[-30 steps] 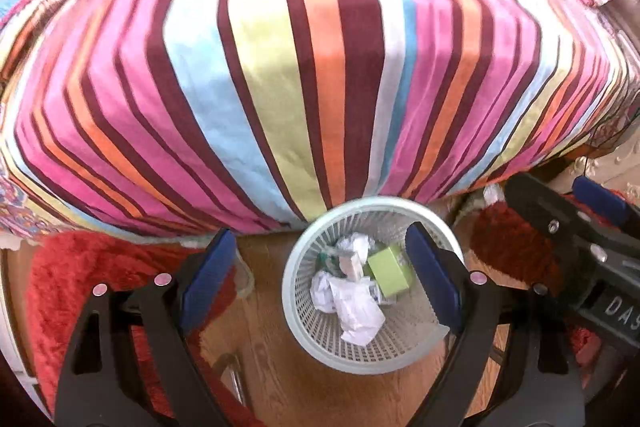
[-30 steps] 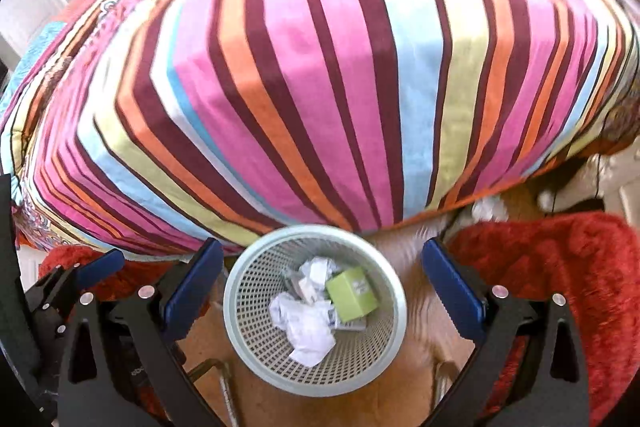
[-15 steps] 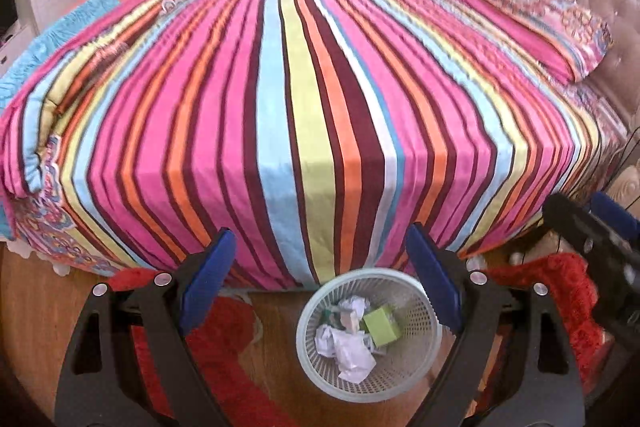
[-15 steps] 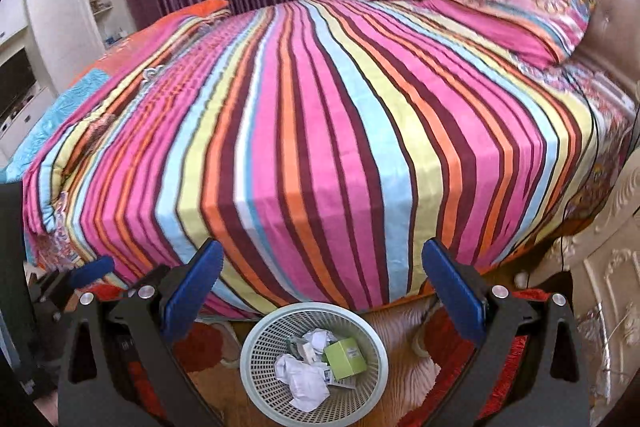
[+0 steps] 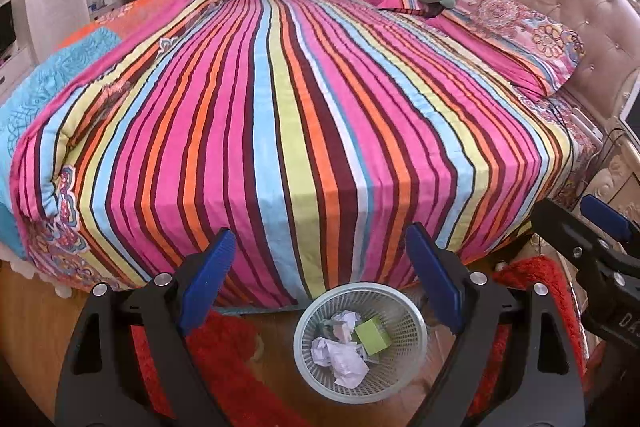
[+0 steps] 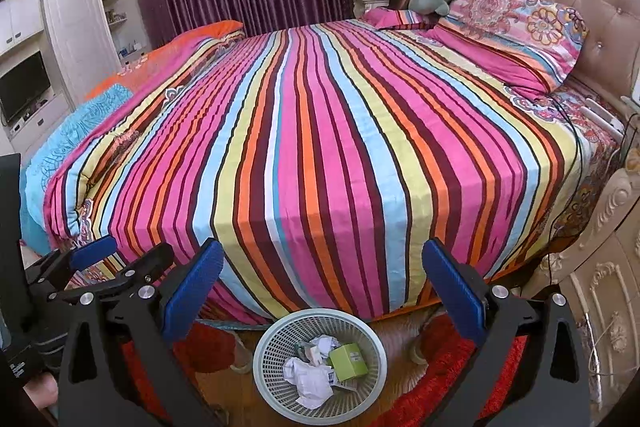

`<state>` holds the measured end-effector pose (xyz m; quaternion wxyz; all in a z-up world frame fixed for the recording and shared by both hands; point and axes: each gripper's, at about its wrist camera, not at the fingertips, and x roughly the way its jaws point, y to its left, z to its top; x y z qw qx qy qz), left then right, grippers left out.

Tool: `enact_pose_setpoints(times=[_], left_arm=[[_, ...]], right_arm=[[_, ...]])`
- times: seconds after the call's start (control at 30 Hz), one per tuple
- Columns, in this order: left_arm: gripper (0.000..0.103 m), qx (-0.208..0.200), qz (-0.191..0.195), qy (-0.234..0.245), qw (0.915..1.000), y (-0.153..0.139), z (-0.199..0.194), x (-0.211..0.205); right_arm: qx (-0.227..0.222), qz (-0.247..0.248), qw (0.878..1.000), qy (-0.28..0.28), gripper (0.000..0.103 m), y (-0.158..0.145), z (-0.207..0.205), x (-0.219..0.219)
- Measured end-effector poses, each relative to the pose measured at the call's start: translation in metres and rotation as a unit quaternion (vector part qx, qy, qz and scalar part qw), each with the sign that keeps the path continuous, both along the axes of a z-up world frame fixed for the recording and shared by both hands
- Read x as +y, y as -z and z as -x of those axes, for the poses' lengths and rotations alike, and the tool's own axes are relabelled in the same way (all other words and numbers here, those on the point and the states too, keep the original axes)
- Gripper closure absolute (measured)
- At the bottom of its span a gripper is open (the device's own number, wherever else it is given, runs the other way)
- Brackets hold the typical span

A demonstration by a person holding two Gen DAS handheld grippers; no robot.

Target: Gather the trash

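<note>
Both claws have risen and tilted up from the mesh wastebasket (image 5: 356,341), which now sits at 6 o'clock on the floor holding crumpled paper (image 5: 340,359) and a green box (image 5: 372,335). The left claw (image 5: 320,277) and right claw (image 6: 322,291) gape wide, empty. The striped bed (image 5: 300,131) shows no trash, so collecting looks finished.

White lettering "DA" is read on the black body of the right gripper (image 5: 612,227), cut off by the frame edge, to the right of the left gripper's fingers. No other legible text is found.
</note>
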<state>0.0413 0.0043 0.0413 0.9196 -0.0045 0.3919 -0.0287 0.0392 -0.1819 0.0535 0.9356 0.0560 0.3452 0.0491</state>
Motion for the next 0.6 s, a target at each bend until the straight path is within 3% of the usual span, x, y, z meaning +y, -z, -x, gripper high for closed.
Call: enact_pose_setpoints(times=[0.6], left_arm=[[0.018,-0.027,-0.042,0.004,0.9988,-0.013,0.013,-0.013]], right_arm=[[-0.011,0.005,1.000,0.005,0.008,-0.003,0.004,-0.006]])
